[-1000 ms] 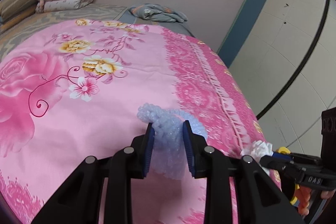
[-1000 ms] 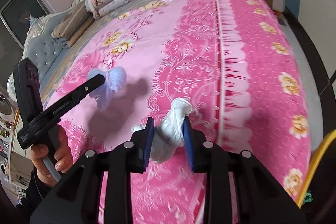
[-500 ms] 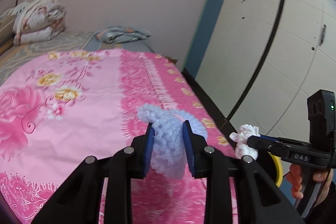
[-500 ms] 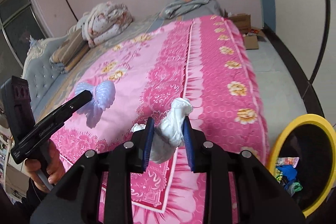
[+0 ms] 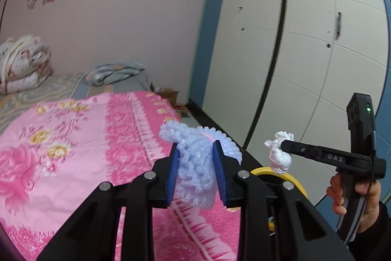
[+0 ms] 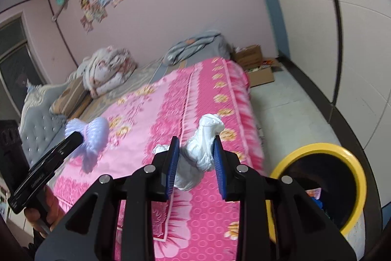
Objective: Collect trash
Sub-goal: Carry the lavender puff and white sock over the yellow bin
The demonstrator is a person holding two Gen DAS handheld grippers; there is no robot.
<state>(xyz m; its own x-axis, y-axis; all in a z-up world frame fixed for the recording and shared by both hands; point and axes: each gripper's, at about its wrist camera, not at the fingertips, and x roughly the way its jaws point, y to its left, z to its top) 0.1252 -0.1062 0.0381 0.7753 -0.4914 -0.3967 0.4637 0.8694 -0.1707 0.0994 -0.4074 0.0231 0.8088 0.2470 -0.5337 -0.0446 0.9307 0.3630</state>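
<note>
My left gripper (image 5: 195,170) is shut on a crumpled piece of pale blue bubble wrap (image 5: 195,163), held in the air above the bed's edge; the wrap (image 6: 91,136) shows again in the right wrist view. My right gripper (image 6: 196,163) is shut on a wad of white tissue (image 6: 202,146), also lifted off the bed. In the left wrist view that tissue (image 5: 279,155) hangs from the right gripper's tip, over the yellow-rimmed trash bin (image 5: 281,175). The bin (image 6: 352,163) stands on the floor beside the bed, with some trash inside.
The bed has a pink flowered cover (image 6: 171,114), with folded quilts (image 6: 107,70) and a grey cloth (image 6: 195,45) at its far end. Cardboard boxes (image 6: 256,65) sit on the floor by the wall. A white wardrobe (image 5: 293,53) runs along the right.
Both grippers have lifted off the bed and swung right, each keeping its trash. The wardrobe and the yellow bin have come into view.
</note>
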